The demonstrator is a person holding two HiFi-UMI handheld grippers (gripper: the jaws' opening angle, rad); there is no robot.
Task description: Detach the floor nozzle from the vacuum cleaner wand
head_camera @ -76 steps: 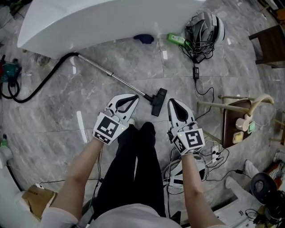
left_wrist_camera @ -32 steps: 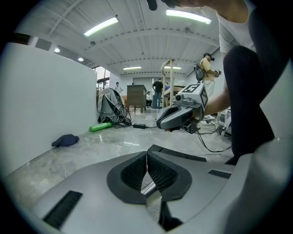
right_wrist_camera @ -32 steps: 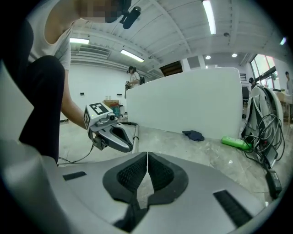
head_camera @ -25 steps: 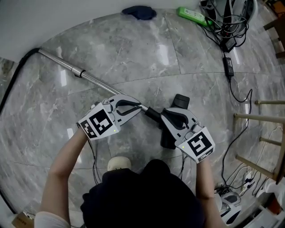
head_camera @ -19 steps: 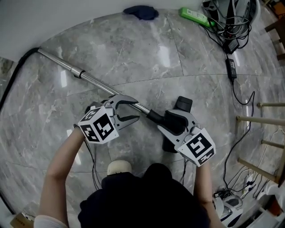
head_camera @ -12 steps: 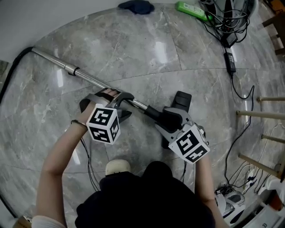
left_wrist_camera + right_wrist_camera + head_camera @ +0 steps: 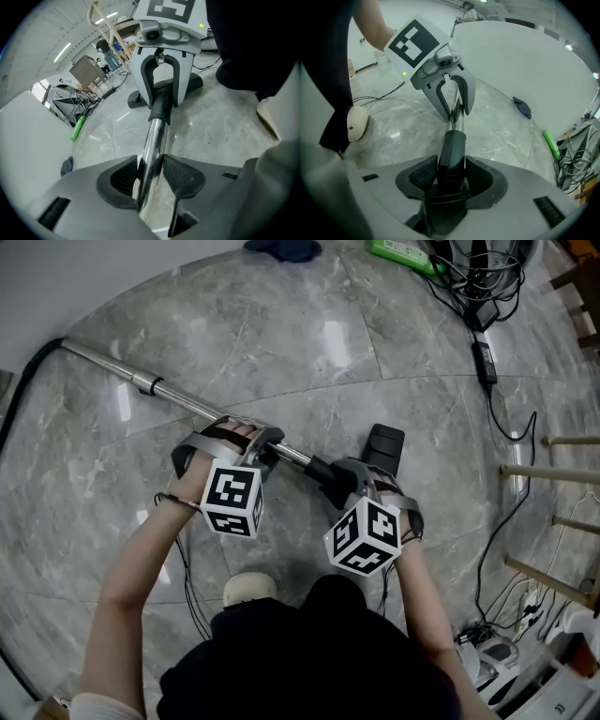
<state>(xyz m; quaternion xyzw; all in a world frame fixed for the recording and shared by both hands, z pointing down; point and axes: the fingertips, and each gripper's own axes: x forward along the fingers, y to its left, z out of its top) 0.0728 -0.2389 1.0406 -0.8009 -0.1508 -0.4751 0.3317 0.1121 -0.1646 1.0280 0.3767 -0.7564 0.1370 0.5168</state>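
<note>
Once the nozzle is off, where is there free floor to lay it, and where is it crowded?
Free: the marble floor between the wand and the dark cloth and green power strip; also the patch left of the person's left arm. Crowded: the right side, with cables and wooden legs.

I see the floor [image 7: 403, 362] as polished grey veined stone, glossy enough to mirror the lights. The wand [image 7: 187, 406] is smooth, bright chromed metal. The floor nozzle [image 7: 384, 446] looks like matt black plastic. At the floor's top edge lies soft dark-blue cloth [image 7: 281, 247].
</note>
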